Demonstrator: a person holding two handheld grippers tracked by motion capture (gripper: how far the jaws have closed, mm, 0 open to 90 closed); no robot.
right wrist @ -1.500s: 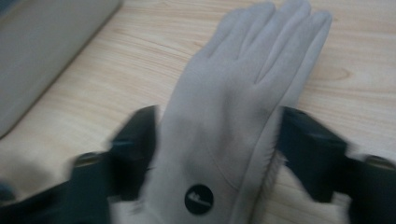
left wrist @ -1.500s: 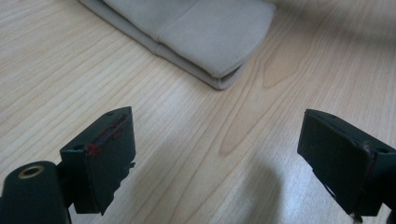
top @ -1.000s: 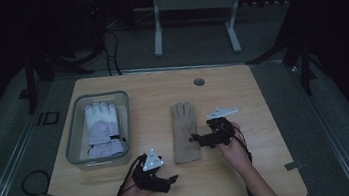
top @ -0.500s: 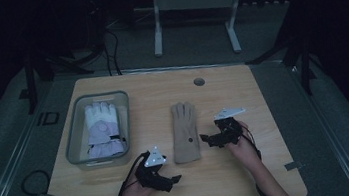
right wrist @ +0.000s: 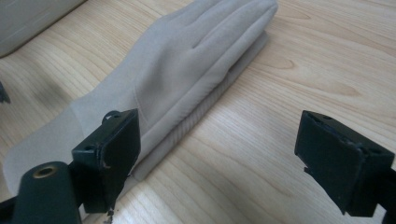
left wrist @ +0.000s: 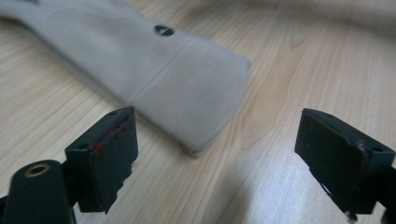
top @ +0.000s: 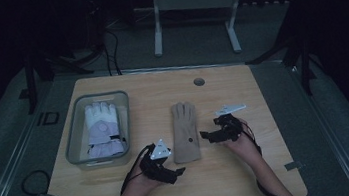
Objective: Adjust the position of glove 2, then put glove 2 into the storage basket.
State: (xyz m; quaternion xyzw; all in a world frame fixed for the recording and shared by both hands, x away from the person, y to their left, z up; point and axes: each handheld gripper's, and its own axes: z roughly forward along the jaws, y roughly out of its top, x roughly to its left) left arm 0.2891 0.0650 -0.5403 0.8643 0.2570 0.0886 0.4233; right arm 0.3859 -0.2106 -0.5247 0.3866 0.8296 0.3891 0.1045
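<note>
grippers first, nearest to us. left gripper (top: pixel 177 170), at the near edge of the wooden table (top: pixel 273 176): jaws wide apart and bare, nothing between them; they have just closed a shade and remain well open. in the left gripper view the cuff end of the beige suede glove (left wrist: pixel 154 79) lies just ahead of the jaws, apart from both pads. since a second ago we see this hand shifted slightly toward the cuff.

right gripper (top: pixel 206 135), just beside the glove's right edge: jaws wide, holding nothing. a second ago it sat against the glove's side farther up the table; now it has drawn back a little toward us and stands just off the fabric. in the right gripper view its left jaw sits close against the glove's folded edge, and we cannot tell whether it touches.

beige suede glove (top: pixel 186 133), mid-table between the two grippers: flat, fingers pointing away from us, one dark snap near the cuff. unmoved across the second.

clear plastic bin (top: pixel 73 140), farther left: holds a white and lavender glove (top: pixel 101 129), palm flat.

round cable hole (top: pixel 199 82), far edge of table.

our reading: both tools are released and resetting around the beige glove; no grasp is made yet, and the cuff looks the likeliest pick point.
</note>
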